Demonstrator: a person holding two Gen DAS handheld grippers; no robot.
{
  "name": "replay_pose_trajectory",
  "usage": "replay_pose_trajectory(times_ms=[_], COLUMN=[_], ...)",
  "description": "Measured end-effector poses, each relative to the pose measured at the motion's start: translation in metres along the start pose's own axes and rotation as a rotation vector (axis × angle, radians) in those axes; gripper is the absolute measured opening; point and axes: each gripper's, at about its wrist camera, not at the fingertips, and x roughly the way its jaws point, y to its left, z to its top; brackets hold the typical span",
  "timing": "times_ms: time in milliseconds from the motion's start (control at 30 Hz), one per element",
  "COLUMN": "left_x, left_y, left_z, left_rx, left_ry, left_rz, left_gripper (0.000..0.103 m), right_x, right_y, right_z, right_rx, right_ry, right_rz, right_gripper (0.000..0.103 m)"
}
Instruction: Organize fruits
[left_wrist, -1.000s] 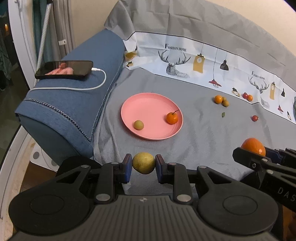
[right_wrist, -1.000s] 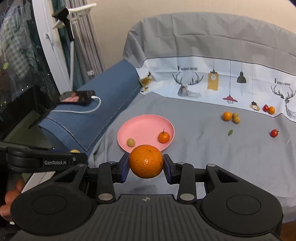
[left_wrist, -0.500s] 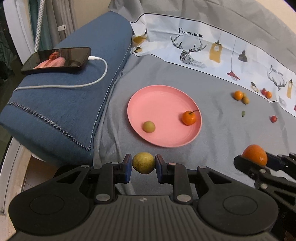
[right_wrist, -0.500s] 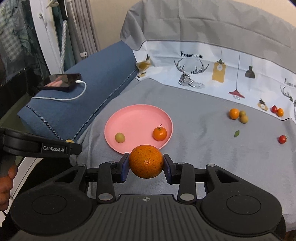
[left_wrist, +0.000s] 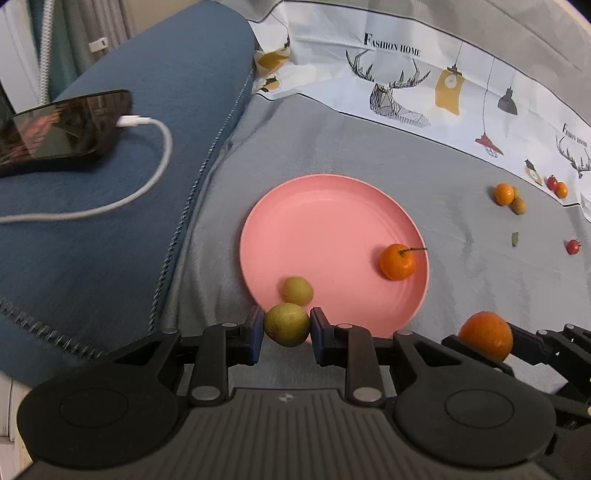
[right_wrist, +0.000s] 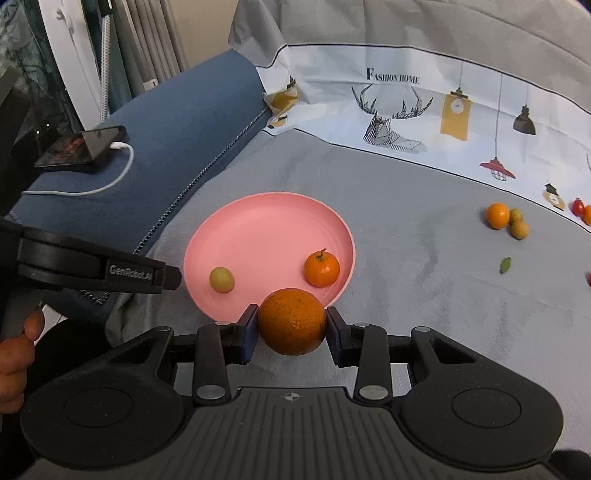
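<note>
My left gripper (left_wrist: 287, 326) is shut on a small yellow-green fruit (left_wrist: 287, 324), held just above the near rim of the pink plate (left_wrist: 321, 218). On the plate lie a second yellow-green fruit (left_wrist: 297, 290) and a small stemmed orange (left_wrist: 397, 261). My right gripper (right_wrist: 291, 325) is shut on a large orange (right_wrist: 291, 321), also at the plate's near edge (right_wrist: 258, 225); in the left wrist view that orange (left_wrist: 487, 334) shows at the lower right. Loose fruits (right_wrist: 504, 218) lie on the grey cloth far right.
A blue cushion (left_wrist: 110, 240) at the left carries a phone (left_wrist: 62, 133) on a white cable (left_wrist: 155, 173). Small red fruits (left_wrist: 572, 246) and a leaf (left_wrist: 515, 239) lie on the cloth. A hand (right_wrist: 14, 354) holds the left gripper's handle.
Both grippers have moved forward and down toward the pink plate, each still holding its fruit. The plate now looks larger and sits right beyond the fingertips.
</note>
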Motion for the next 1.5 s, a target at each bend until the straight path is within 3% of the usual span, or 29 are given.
replay_pose_trajectory(times_ms=[600, 667, 733, 767, 800, 900, 967, 1300, 1500], left_x=[0.084, 0.09, 0.092, 0.09, 0.086, 0.072, 0.064, -0.012, -0.067], left_y=[-0.015, -0.016, -0.017, -0.015, -0.013, -0.014, -0.016, -0.011, 0.003], left_z=[0.043, 0.046, 0.049, 0.051, 0.053, 0.053, 0.049, -0.011, -0.049], left_rx=[0.05, 0.058, 0.061, 0.048, 0.044, 0.056, 0.072, 0.073, 0.018], left_ry=[0.062, 0.07, 0.074, 0.053, 0.035, -0.003, 0.003, -0.035, -0.1], left_rz=[0.019, 0.015, 0.009, 0.007, 0.003, -0.004, -0.008, 0.026, 0.056], left_gripper=[0.03, 0.034, 0.072, 0.084, 0.103, 0.103, 0.103, 0.103, 0.103], right_x=[0.084, 0.089, 0.092, 0.093, 0.094, 0.086, 0.077, 0.001, -0.061], right_y=[-0.002, -0.002, -0.001, 0.0, 0.001, 0.003, 0.001, -0.002, 0.011], right_z=[0.022, 0.025, 0.03, 0.033, 0.035, 0.041, 0.042, -0.004, -0.02], right_rx=[-0.046, -0.057, -0.089, -0.113, -0.135, -0.187, -0.194, -0.084, -0.072], right_ry=[0.06, 0.057, 0.046, 0.04, 0.033, -0.01, -0.015, 0.027, -0.068], right_rz=[-0.004, -0.002, 0.013, 0.008, 0.005, -0.01, -0.014, -0.037, -0.07], right_gripper=[0.039, 0.04, 0.04, 0.043, 0.055, 0.079, 0.086, 0.094, 0.098])
